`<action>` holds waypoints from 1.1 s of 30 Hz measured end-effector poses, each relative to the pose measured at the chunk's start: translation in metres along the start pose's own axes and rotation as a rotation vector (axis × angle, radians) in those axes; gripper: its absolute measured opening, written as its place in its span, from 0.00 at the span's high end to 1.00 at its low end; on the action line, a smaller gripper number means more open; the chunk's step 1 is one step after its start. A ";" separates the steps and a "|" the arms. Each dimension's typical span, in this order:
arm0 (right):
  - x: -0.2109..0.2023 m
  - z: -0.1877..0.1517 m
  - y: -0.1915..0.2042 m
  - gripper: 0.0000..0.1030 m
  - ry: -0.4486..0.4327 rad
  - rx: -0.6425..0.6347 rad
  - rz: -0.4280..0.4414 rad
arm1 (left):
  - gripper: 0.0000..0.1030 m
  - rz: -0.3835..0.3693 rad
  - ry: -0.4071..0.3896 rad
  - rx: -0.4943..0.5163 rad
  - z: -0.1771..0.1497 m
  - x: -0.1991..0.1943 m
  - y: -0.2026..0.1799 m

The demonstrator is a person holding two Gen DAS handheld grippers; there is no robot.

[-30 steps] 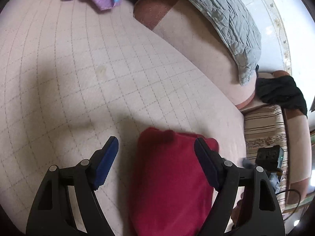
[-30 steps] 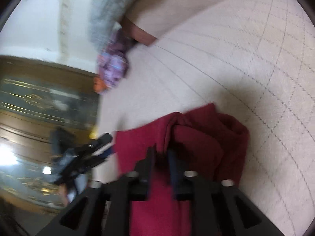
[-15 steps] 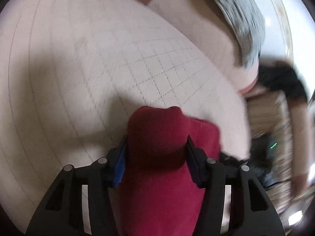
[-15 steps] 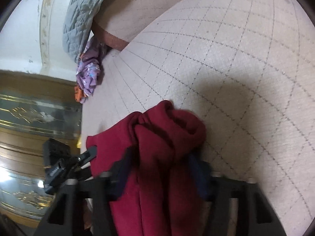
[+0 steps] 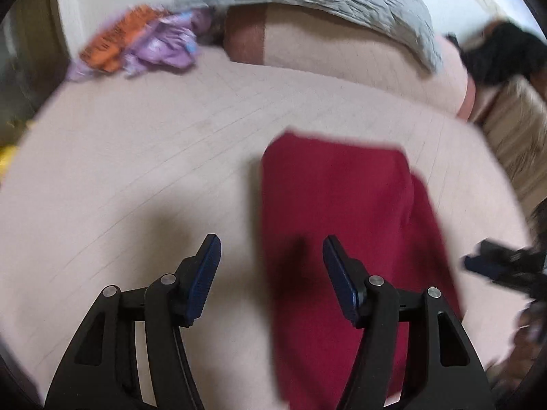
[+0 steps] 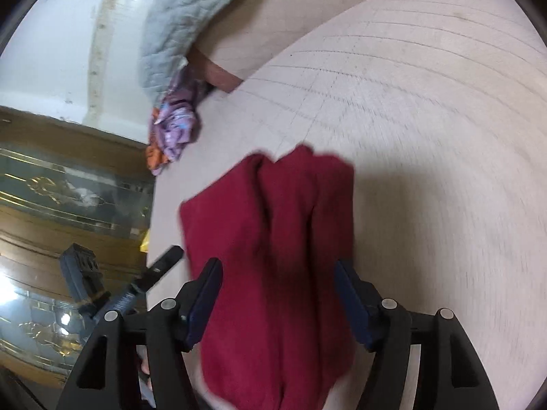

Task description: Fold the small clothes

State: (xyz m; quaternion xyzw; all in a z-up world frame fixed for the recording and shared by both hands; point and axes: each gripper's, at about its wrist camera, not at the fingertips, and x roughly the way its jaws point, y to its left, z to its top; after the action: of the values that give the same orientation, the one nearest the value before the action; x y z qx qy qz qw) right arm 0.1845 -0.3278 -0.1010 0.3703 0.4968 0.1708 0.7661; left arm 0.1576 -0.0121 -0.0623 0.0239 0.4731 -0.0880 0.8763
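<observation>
Left wrist view: left hand-held gripper (image 5: 270, 256) is spread wide with nothing in it; red garment (image 5: 345, 235) lies folded on the quilted bed (image 5: 136, 177), its left edge between the fingers.
Left risk: I'd guess a sloppy pinch drags the top layer and undoes the fold.
Right wrist view: right hand-held gripper (image 6: 278, 290) gapes open, straddling the bunched cloth, not clamped.
Right risk: those ridges could set as creases if pressed flat.

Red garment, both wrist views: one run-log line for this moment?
left gripper: open, empty | right gripper: open, straddling cloth | red garment: folded, flat on quilted mat | purple clothes: unfolded pile
</observation>
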 end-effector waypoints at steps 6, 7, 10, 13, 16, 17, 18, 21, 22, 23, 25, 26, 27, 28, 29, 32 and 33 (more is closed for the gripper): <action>-0.048 -0.092 0.035 0.36 -0.073 -0.105 -0.108 | 0.39 0.127 -0.051 -0.011 -0.080 -0.066 0.002; -0.057 -0.106 0.047 0.36 -0.089 -0.134 -0.138 | 0.39 0.136 -0.060 -0.007 -0.086 -0.077 -0.002; -0.081 -0.137 0.069 0.36 -0.138 -0.189 -0.215 | 0.39 0.133 -0.076 0.026 -0.095 -0.113 -0.009; -0.105 -0.163 0.081 0.36 -0.173 -0.207 -0.264 | 0.39 0.173 -0.121 0.040 -0.099 -0.146 -0.016; -0.124 -0.183 0.092 0.36 -0.200 -0.226 -0.291 | 0.39 0.204 -0.123 0.035 -0.106 -0.168 -0.019; -0.126 -0.187 0.095 0.36 -0.204 -0.229 -0.301 | 0.39 0.204 -0.118 0.026 -0.108 -0.173 -0.019; -0.129 -0.192 0.099 0.36 -0.207 -0.236 -0.310 | 0.39 0.202 -0.112 0.015 -0.110 -0.177 -0.018; -0.133 -0.204 0.113 0.36 -0.205 -0.264 -0.345 | 0.39 0.184 -0.090 -0.015 -0.111 -0.184 -0.013; -0.135 -0.208 0.119 0.36 -0.209 -0.279 -0.354 | 0.39 0.183 -0.089 -0.022 -0.113 -0.188 -0.013; -0.136 -0.210 0.123 0.36 -0.211 -0.288 -0.358 | 0.39 0.183 -0.085 -0.022 -0.115 -0.191 -0.013; -0.139 -0.216 0.134 0.36 -0.221 -0.318 -0.372 | 0.39 0.175 -0.085 -0.013 -0.115 -0.196 -0.014; -0.141 -0.217 0.140 0.36 -0.228 -0.331 -0.377 | 0.39 0.178 -0.088 -0.010 -0.115 -0.198 -0.014; -0.141 -0.216 0.141 0.36 -0.230 -0.335 -0.374 | 0.39 0.185 -0.094 -0.009 -0.115 -0.201 -0.014; -0.143 -0.217 0.145 0.36 -0.233 -0.340 -0.365 | 0.39 0.190 -0.103 -0.006 -0.114 -0.204 -0.014; -0.145 -0.217 0.148 0.36 -0.237 -0.346 -0.361 | 0.39 0.194 -0.114 -0.004 -0.113 -0.207 -0.014; -0.146 -0.218 0.153 0.36 -0.247 -0.363 -0.360 | 0.39 0.200 -0.133 -0.002 -0.113 -0.213 -0.015; -0.147 -0.218 0.154 0.36 -0.249 -0.366 -0.361 | 0.39 0.198 -0.138 -0.004 -0.113 -0.216 -0.015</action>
State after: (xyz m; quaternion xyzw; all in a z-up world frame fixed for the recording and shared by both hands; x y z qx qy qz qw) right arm -0.0587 -0.2303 0.0553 0.1497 0.4176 0.0717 0.8934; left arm -0.0542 0.0153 0.0560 0.0626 0.4069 -0.0017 0.9113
